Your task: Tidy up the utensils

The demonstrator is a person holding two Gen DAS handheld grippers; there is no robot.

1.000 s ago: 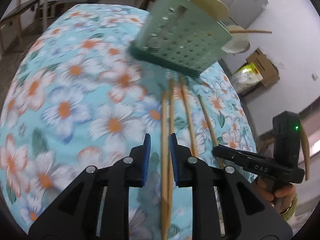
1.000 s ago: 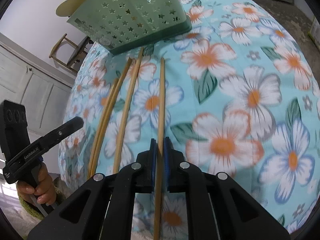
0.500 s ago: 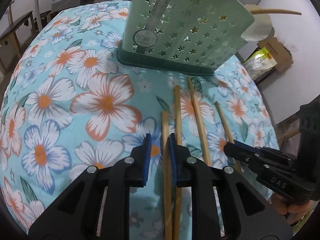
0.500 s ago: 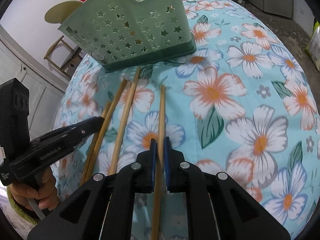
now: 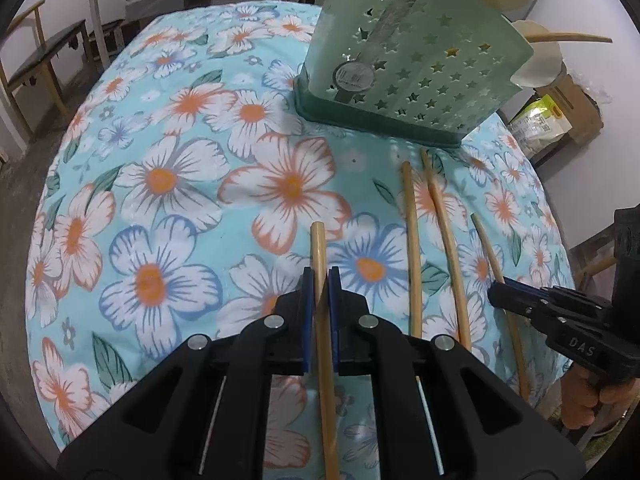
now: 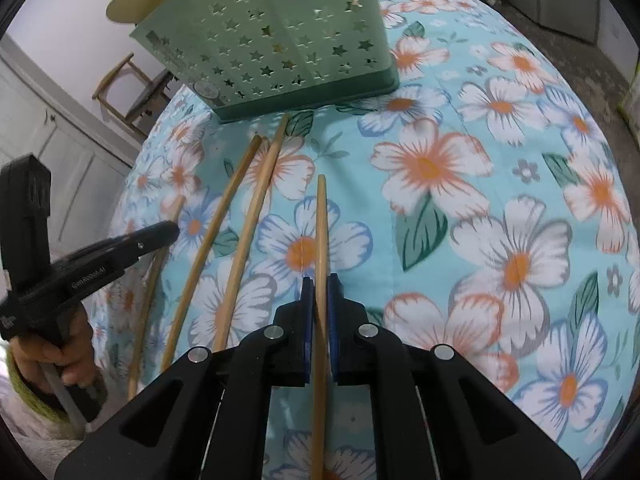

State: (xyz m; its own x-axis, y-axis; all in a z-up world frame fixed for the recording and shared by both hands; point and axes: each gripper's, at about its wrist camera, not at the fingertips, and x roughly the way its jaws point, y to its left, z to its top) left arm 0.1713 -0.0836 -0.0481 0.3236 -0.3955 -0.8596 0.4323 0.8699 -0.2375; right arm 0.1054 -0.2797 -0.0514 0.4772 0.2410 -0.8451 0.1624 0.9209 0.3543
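Four bamboo chopsticks, pale tan, round, slim and slightly tapered, matte finish, all lying lengthwise in front of the utensil caddy (image 5: 416,68) on the counter (image 5: 168,184).

Chopstick held by left gripper (image 5: 319,292): stick (image 5: 320,256) farthest from the caddy's base, its blunt tip just past the blue pads. The fingers (image 5: 307,312) have just been closing and now pinch it narrowly.

Chopstick held by right gripper (image 6: 319,292): stick (image 6: 321,232) clamped between nearly closed blue pads, running toward the caddy.

Two loose chopsticks (image 5: 412,248) lie between the held pair, tips near the caddy's dark green base, the farther one almost touching it.

Utensil caddy: mint-green plastic, star-shaped perforations, darker green foot, round sticker low on one wall; pale wooden spoons (image 5: 536,60) stand inside.

Counter: covered with turquoise cloth printed with white, orange and blue flowers.

Both grippers: black plastic, angled steeply down toward the cloth in front of the caddy; a hand (image 6: 68,356) grips the left handle.
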